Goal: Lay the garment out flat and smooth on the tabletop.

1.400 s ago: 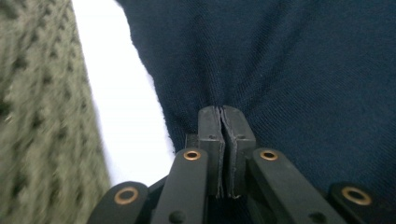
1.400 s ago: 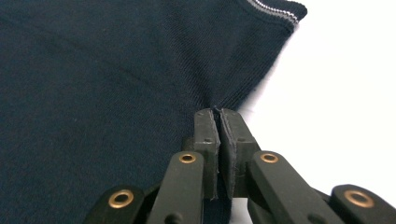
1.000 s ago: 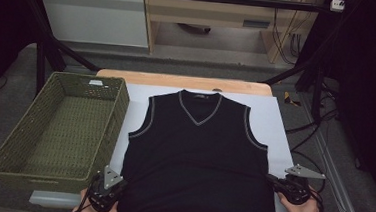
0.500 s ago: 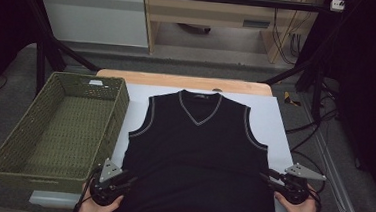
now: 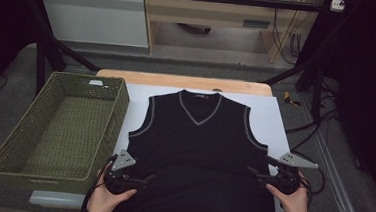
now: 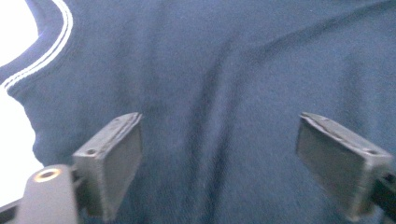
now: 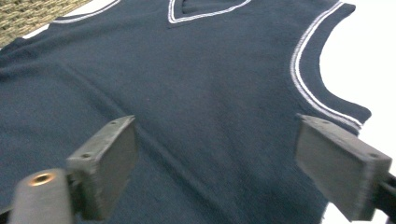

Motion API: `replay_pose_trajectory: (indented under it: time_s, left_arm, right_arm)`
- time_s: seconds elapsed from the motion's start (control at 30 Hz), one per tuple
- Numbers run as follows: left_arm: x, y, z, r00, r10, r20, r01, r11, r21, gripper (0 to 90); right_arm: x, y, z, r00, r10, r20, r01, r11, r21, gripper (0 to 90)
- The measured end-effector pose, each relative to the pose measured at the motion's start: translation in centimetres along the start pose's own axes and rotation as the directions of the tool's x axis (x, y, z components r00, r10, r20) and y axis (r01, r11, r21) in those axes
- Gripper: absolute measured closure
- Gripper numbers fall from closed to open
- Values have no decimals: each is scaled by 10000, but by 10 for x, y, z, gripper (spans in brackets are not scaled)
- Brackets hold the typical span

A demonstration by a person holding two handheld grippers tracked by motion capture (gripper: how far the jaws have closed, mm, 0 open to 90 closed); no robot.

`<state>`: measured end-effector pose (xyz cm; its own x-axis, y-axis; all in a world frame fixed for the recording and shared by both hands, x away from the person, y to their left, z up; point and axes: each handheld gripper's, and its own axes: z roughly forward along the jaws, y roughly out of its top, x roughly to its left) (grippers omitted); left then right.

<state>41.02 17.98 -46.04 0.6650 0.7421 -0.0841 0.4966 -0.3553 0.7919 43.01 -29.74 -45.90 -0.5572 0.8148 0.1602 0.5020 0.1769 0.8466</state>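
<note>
- The left claw point(image 5: 147, 177) and right claw point(image 5: 252, 173) have just been opened wide; nothing is gripped.
- The vest point(image 5: 197, 157) is left flat on the desk point(image 5: 275, 117), spread between and ahead of both claws, apparently released.

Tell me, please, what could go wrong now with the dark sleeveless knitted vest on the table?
Both the left gripper and the right gripper have just been opening, and nothing is between their jaws. The dark sleeveless knitted vest with pale trim shows long creases near the hem, so a fold started here may come out uneven. The woven green basket stands close to the vest's side, so a swinging left hand might bump it.
</note>
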Motion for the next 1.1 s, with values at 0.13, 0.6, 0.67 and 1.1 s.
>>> replay_pose_trajectory:
  time_s: [0.13,0.6,0.67,1.1]
  left_arm:
    - [5,6,6,9994,-32,338,38,9998,-184,39]
    - [19,43,11,9990,34,447,-2,9975,-701,10]
    - [20,49,13,9990,113,439,-81,9974,-720,10]
    - [36,87,22,9994,-124,330,163,9923,-1227,0]
  right_arm:
    - [3,5,6,9998,-205,-9,205,9998,-27,72]
    - [0,28,16,9990,-278,356,293,9987,-407,8]
    - [-1,33,18,9987,-315,413,332,9985,-424,8]
    - [-6,56,28,9950,-411,915,449,9982,-404,8]
